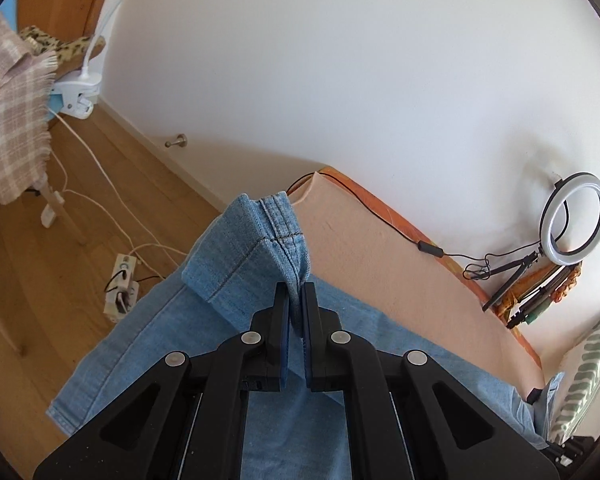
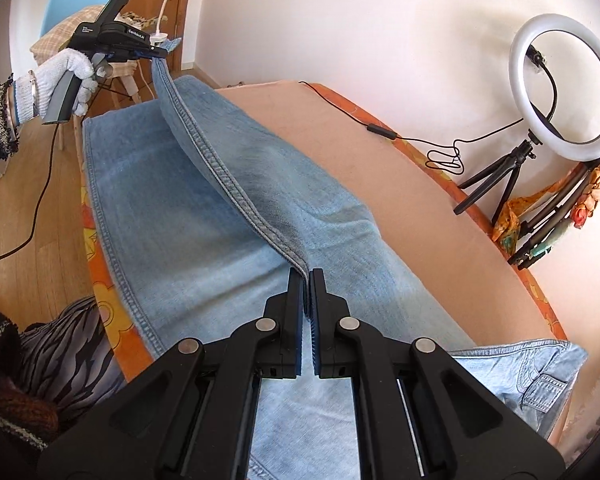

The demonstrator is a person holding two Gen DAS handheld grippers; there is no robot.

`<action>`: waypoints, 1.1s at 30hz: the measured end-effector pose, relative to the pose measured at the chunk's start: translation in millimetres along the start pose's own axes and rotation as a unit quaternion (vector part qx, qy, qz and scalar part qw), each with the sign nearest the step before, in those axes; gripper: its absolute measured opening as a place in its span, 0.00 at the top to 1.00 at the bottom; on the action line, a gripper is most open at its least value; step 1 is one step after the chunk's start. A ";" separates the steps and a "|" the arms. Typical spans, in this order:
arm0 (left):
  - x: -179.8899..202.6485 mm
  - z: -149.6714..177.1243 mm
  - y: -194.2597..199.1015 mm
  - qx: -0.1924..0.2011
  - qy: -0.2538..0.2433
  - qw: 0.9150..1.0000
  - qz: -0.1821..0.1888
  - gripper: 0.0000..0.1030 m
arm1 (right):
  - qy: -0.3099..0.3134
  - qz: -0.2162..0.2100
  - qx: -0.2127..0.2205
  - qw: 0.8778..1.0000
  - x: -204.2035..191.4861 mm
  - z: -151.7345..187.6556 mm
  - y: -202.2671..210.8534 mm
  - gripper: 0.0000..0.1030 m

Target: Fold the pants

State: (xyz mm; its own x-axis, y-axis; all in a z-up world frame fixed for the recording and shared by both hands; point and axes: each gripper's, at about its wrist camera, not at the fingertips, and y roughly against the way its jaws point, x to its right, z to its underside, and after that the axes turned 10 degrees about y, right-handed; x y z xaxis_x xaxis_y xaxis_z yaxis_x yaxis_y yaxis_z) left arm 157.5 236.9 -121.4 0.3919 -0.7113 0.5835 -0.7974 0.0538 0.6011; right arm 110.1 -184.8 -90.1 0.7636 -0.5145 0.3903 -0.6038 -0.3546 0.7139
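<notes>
Nearest the right wrist camera, the right gripper [image 2: 307,276] has its fingers pressed together on a seamed edge of the pants [image 2: 204,216], light blue denim spread along the peach-covered table [image 2: 400,184]. Only this view shows the waistband and back pocket hanging at the table's near right corner, and the lifted seam running taut up to the left gripper [image 2: 162,51], held in a white-gloved hand [image 2: 70,76] above the far end. The left wrist camera alone shows the detail there: the left gripper [image 1: 296,292] is clamped on the hem of one leg, folded cloth bunched above its fingers, the other leg lying flat beneath. Beyond the table are a wood floor and white wall. A ring light [image 2: 564,88] on a tripod stands at the table's far right edge, its black cable trailing across the cover. A power strip [image 1: 120,286] lies on the floor, and a clip lamp [image 1: 78,94] grips a blue chair [image 2: 78,0].
</notes>
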 end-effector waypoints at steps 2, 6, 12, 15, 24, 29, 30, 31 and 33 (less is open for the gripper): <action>-12.5 11.7 7.8 0.000 0.020 1.000 0.006 0.96 | 0.001 -0.008 -0.003 1.000 -13.5 7.2 4.1 0.96; -30.1 30.9 14.5 -0.003 0.031 0.999 0.008 0.96 | 0.015 -0.014 -0.015 1.000 -41.0 18.0 3.5 0.96; -57.1 47.4 20.8 -0.013 0.062 0.998 0.011 0.94 | 0.016 -0.016 -0.028 0.999 -56.8 28.9 -8.2 0.96; -68.7 51.4 26.1 -0.021 0.079 0.997 0.009 0.86 | 0.014 -0.018 -0.029 0.999 -58.0 30.6 -10.4 0.96; -98.2 60.0 35.7 -0.028 0.156 0.987 -0.002 0.59 | 0.010 -0.014 -0.039 0.999 -64.7 35.7 -16.8 0.96; -106.1 56.2 29.0 -0.022 0.164 0.986 -0.021 0.60 | 0.008 -0.008 -0.047 0.999 -69.4 38.6 -23.4 0.96; -107.5 55.0 27.9 -0.018 0.166 0.986 -0.017 0.61 | 0.008 -0.007 -0.047 0.999 -69.5 38.5 -23.6 0.96; -108.8 53.7 27.3 -0.017 0.166 0.986 -0.013 0.62 | 0.009 -0.005 -0.047 0.999 -69.3 37.5 -23.5 0.96; -106.9 50.8 25.3 -0.011 0.152 0.988 -0.016 0.88 | 0.009 -0.001 -0.047 0.999 -69.0 36.3 -23.4 0.96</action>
State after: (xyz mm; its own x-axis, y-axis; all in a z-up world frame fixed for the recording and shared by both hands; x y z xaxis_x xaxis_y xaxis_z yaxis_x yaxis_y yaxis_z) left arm 72.1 278.8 -196.2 0.5390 -0.4695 0.6993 -0.7738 0.0518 0.6313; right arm 63.2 -169.4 -154.8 0.7700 -0.4983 0.3984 -0.5781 -0.2806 0.7662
